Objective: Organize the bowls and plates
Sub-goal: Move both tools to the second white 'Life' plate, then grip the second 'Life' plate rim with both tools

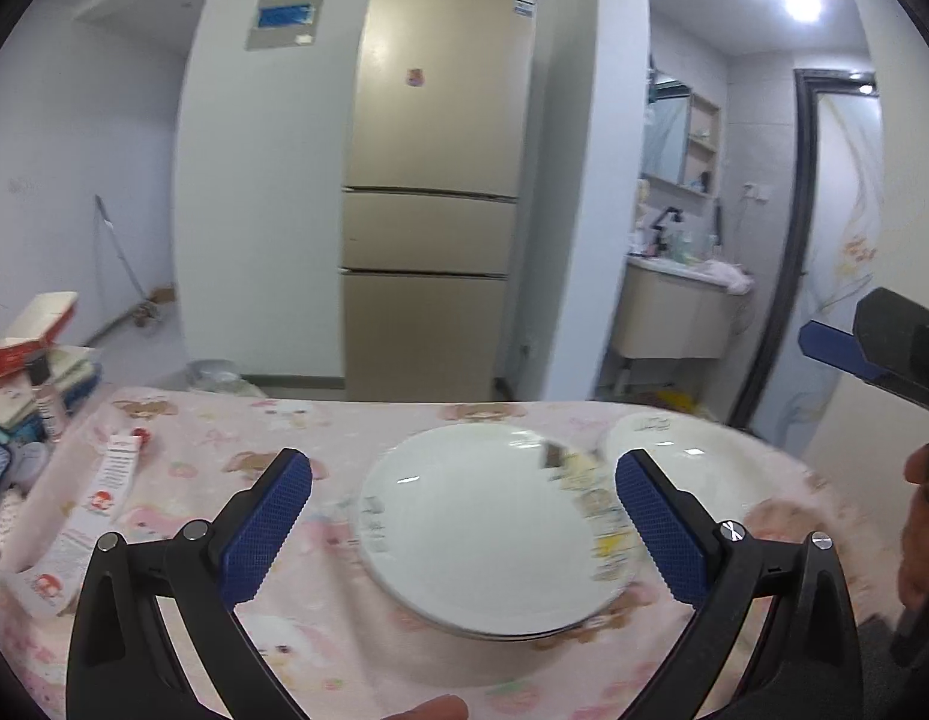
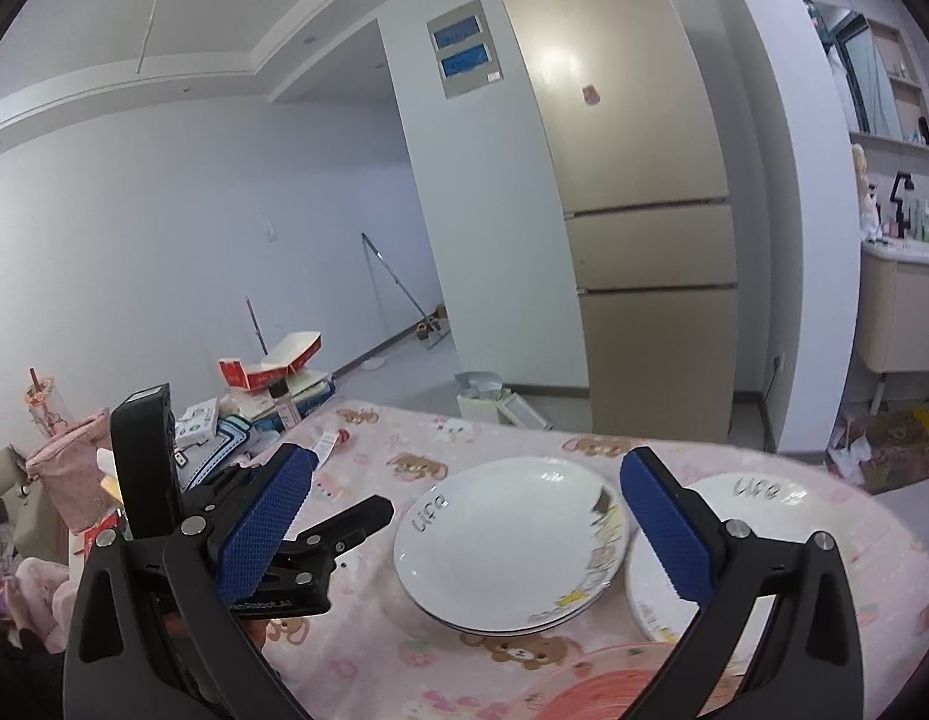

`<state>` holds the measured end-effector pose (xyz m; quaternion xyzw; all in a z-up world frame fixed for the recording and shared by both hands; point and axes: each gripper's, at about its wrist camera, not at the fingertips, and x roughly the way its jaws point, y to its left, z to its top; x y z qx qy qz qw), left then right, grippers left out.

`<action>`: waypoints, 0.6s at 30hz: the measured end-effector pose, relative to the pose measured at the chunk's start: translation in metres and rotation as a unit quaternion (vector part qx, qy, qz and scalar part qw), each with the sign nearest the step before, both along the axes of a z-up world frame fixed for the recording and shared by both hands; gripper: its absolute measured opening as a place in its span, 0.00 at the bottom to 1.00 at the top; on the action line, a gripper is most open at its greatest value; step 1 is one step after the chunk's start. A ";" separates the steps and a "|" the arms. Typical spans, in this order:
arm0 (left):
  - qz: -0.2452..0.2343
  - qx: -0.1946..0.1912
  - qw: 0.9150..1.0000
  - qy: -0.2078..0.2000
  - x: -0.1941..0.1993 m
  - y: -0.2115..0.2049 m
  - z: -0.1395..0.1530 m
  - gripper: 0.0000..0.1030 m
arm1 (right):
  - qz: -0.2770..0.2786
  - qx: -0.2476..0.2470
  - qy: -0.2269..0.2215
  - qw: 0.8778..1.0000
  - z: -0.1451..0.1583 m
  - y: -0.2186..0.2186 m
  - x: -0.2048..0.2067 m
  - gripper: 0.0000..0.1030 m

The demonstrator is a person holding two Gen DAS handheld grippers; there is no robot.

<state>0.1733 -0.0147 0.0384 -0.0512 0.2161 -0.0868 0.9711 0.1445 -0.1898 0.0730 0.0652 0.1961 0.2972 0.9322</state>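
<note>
The stack of white plates (image 1: 494,540) sits on the pink tablecloth (image 1: 224,438) straight ahead of our left gripper (image 1: 464,516), between its spread jaws but not touched. Our right gripper (image 2: 467,525) is spread too, holding nothing, with the same stack just ahead and a single white plate (image 2: 764,516) beyond its right finger. We judge the next step is moving that single plate onto the stack: we should come in low at its rim, pinch the edge firmly since glazed ware slips, then lower it flat and centred. A pink bowl (image 2: 614,690) lies close under the right gripper. A leaflet (image 1: 98,510) lies left of the left gripper, clutter of boxes (image 1: 32,336) further left. Fridge (image 1: 440,180) well beyond.
</note>
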 end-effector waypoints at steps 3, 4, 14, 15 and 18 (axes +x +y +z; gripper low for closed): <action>-0.044 -0.010 0.999 0.021 0.009 -0.013 0.014 1.00 | -0.016 -0.022 -0.005 1.000 0.012 -0.017 -0.004 1.00; -0.056 -0.006 0.998 0.027 0.013 -0.018 0.019 1.00 | -0.021 -0.030 -0.004 0.999 0.014 -0.026 -0.004 1.00; -0.153 -0.046 0.981 0.114 0.096 -0.060 0.022 1.00 | -0.118 0.004 0.101 0.988 -0.025 -0.129 0.036 0.92; -0.159 -0.056 0.978 0.126 0.109 -0.066 0.017 1.00 | -0.125 0.010 0.113 0.986 -0.033 -0.140 0.040 0.87; -0.185 -0.067 0.964 0.177 0.153 -0.093 -0.001 1.00 | -0.157 0.023 0.157 0.975 -0.063 -0.167 0.055 0.74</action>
